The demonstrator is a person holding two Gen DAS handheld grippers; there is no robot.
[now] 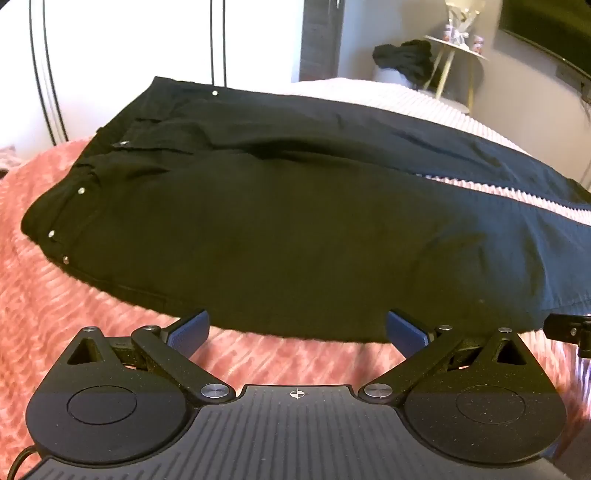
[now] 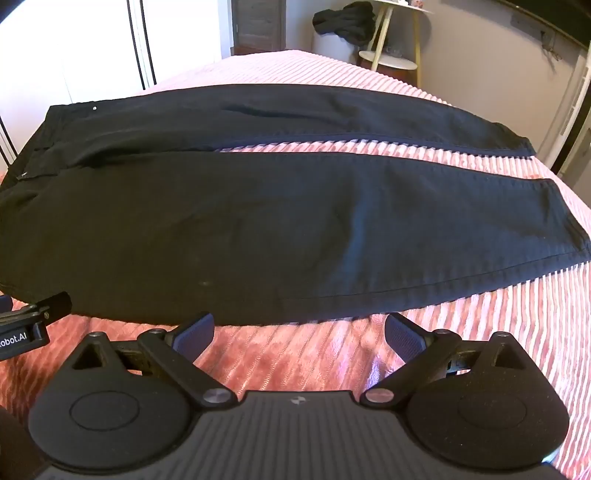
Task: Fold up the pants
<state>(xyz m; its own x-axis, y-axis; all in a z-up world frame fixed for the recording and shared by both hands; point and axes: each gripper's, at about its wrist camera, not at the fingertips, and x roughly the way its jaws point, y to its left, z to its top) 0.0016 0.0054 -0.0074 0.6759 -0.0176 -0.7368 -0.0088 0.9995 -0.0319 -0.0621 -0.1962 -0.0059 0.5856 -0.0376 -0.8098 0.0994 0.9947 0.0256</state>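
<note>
Black pants [image 1: 258, 221] lie flat on a pink ribbed bedspread [image 1: 92, 314], waist to the left, both legs stretched to the right with a strip of bedspread between them. My left gripper [image 1: 297, 330] is open, its blue pads at the near hem of the hip area, nothing between them. In the right wrist view the same pants [image 2: 258, 221] fill the middle. My right gripper [image 2: 299, 332] stands open just short of the near leg's edge, around the knee. Part of the left gripper [image 2: 33, 317] shows at the left edge.
The bedspread [image 2: 498, 350] runs on to the right of the leg ends. Beyond the bed stand a round side table with gold legs [image 2: 399, 40], a dark heap of clothing [image 2: 343, 22] and a white wardrobe door [image 1: 129, 44].
</note>
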